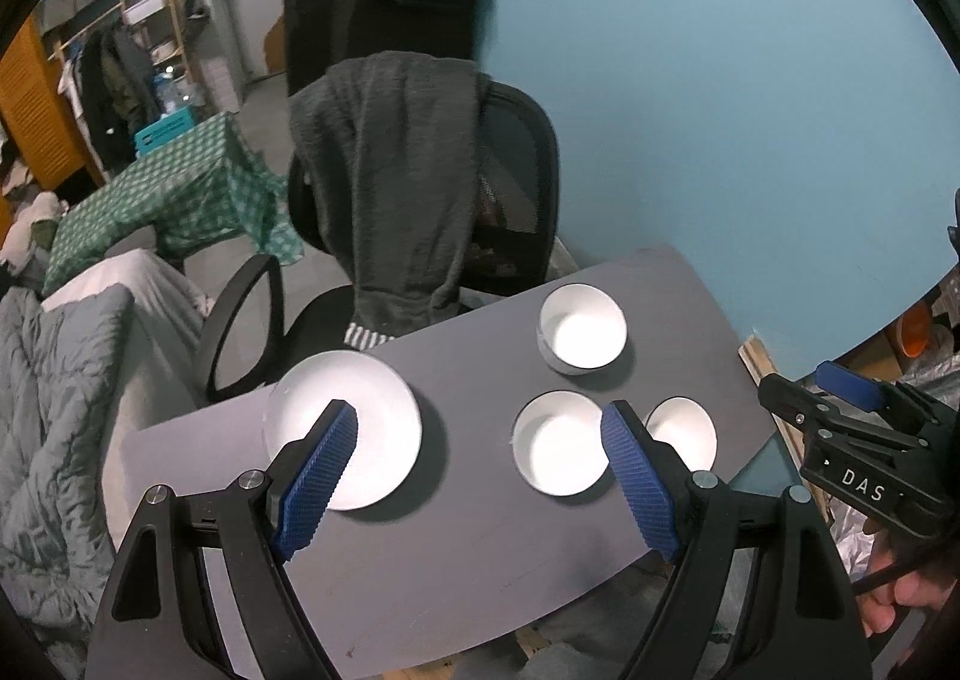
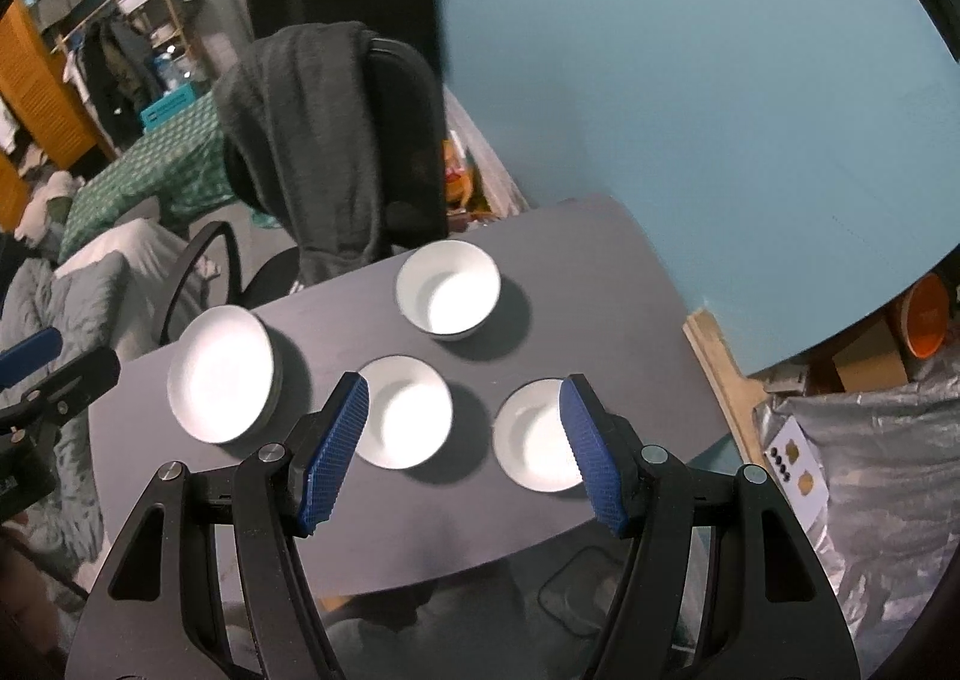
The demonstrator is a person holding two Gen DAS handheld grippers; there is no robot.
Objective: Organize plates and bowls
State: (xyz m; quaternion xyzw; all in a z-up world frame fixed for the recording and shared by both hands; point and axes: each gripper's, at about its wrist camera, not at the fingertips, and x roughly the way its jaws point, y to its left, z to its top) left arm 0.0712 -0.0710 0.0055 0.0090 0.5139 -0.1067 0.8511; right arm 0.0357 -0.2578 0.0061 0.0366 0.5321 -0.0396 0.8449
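Several white dishes sit on a dark grey table (image 1: 456,548) (image 2: 600,272). A wide plate (image 1: 354,428) (image 2: 219,374) lies at the left. A deep bowl (image 1: 582,329) (image 2: 447,290) stands at the back. Two small shallow bowls lie in front: the middle one (image 1: 555,443) (image 2: 405,419) and the right one (image 1: 684,431) (image 2: 534,434). My left gripper (image 1: 483,467) is open and empty, above the table between the plate and the middle bowl. My right gripper (image 2: 465,440) is open and empty, above the two small bowls; it also shows in the left wrist view (image 1: 840,410).
An office chair (image 1: 510,188) (image 2: 402,140) draped with a grey garment (image 1: 396,188) stands behind the table. A blue wall (image 1: 720,80) is at the back right. Bedding (image 1: 54,410) and a green checked cloth (image 1: 168,194) lie left. A silver bag (image 2: 870,470) and boxes sit right.
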